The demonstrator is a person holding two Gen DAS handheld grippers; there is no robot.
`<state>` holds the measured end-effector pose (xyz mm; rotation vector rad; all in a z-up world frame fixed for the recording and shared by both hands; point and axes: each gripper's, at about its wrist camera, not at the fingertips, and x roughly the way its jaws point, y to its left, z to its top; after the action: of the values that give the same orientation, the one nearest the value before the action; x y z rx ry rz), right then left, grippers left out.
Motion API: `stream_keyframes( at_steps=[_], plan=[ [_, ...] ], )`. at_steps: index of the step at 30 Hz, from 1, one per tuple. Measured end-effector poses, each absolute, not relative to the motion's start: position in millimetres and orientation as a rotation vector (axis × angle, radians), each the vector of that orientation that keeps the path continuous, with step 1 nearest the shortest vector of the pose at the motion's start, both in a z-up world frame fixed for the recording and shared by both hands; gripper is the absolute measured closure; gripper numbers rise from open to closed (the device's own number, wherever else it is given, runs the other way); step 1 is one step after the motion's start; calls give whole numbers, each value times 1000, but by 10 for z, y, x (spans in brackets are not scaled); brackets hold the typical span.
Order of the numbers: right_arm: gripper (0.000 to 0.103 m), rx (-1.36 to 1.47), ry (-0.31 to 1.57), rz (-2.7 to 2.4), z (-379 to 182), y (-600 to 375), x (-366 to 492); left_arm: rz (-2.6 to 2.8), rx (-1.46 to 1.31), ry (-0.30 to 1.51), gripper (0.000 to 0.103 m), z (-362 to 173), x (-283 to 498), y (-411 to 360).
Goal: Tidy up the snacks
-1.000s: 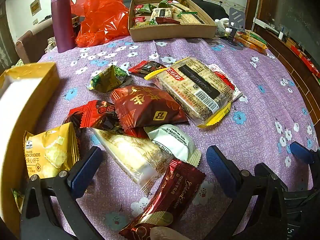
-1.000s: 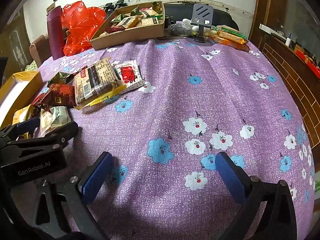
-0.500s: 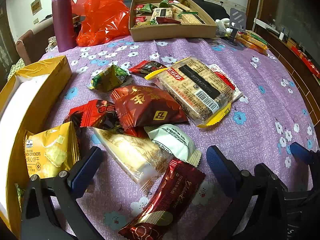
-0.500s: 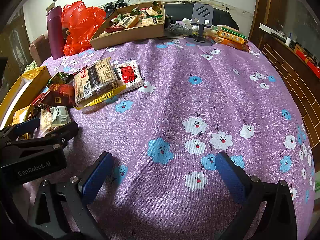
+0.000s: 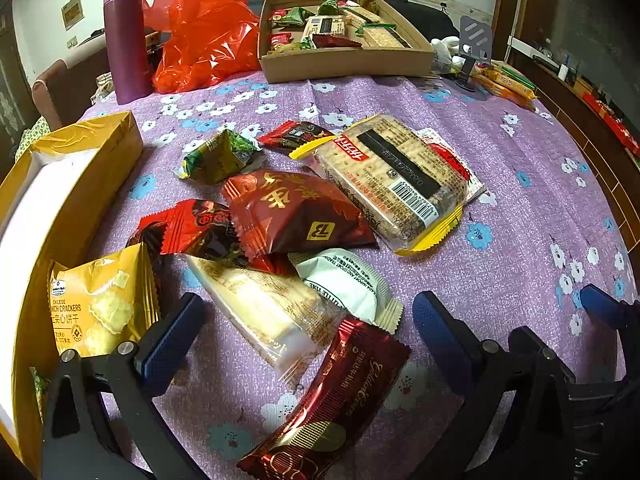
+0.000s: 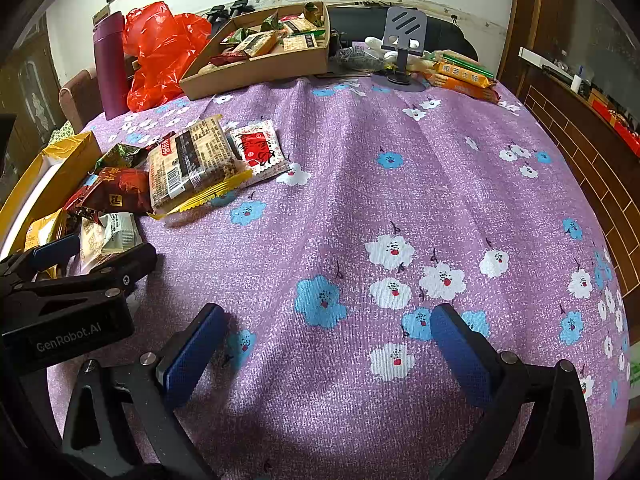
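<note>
snacks [image 5: 296, 216] lie in a glossy, crinkled heap; left tongs [image 5: 308, 326] and right tongs [image 6: 328, 344] spread.

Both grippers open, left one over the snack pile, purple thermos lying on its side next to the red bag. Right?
Not quite: the thermos stands upright beside the red bag, as the left wrist view shows. The rest holds: the left gripper is open over the snack pile, and the right gripper is open over bare cloth.
</note>
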<state>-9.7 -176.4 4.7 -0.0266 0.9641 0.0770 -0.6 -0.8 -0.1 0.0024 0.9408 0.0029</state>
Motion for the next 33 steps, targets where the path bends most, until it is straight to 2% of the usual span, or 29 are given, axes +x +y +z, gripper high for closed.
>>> stream_keyframes(
  at_steps=[33],
  plan=[
    [0,-26,964,75,42,-1748,-93,26,-14,941,0,12,4,-13]
  ],
)
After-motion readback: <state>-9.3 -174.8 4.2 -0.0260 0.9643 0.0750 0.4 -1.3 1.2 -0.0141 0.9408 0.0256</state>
